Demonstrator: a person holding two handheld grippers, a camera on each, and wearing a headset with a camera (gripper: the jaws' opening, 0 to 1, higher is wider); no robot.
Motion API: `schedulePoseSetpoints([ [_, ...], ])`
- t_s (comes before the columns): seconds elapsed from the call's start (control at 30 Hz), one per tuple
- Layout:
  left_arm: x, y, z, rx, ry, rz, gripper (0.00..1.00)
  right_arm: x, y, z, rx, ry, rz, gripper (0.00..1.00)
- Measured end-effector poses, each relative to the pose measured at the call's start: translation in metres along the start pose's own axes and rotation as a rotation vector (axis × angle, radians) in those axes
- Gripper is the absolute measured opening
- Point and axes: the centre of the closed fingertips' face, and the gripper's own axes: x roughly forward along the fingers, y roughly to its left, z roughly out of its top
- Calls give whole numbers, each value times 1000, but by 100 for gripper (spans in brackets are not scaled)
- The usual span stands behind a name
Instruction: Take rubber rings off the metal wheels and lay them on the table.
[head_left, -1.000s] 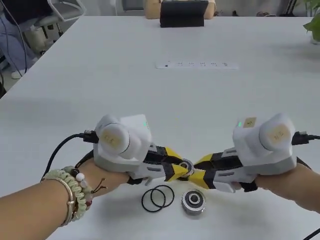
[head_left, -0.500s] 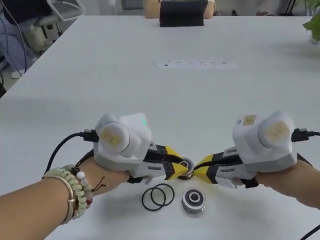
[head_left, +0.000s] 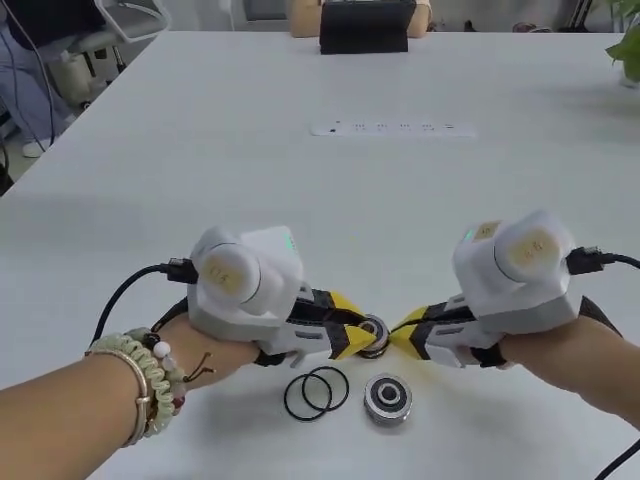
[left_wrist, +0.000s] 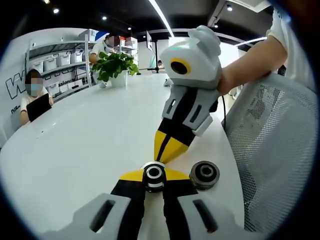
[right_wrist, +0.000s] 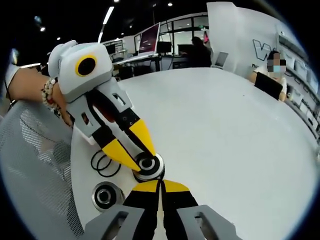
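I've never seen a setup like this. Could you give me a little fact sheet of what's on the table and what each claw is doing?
Surface: white table
Left gripper: shut on held wheel
Right gripper: jaws shut, tips at the held wheel's rim
Lying on the table: second wheel; two rubber rings, overlapping, beside it
Farther back: power strip
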Motion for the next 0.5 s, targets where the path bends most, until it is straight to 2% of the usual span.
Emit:
schedulePoseSetpoints([
  [0.07, 0, 0, 0, 1, 1, 0, 7, -2, -1, 0, 37, -8, 11, 0],
  [0.27, 0, 0, 0, 3, 0, -1, 7, -3, 0, 0, 77, -29, 35, 0],
  [0.4, 0, 0, 0, 1, -3, -2, 7, -4, 0, 3, 174, -53, 49, 0],
  [0.43, 0, 0, 0, 1, -4, -2, 7, -5, -1, 3, 222, -54, 46, 0],
  [0.5, 0, 0, 0, -1, -7, -2, 7, -4, -2, 3, 258, -59, 48, 0],
])
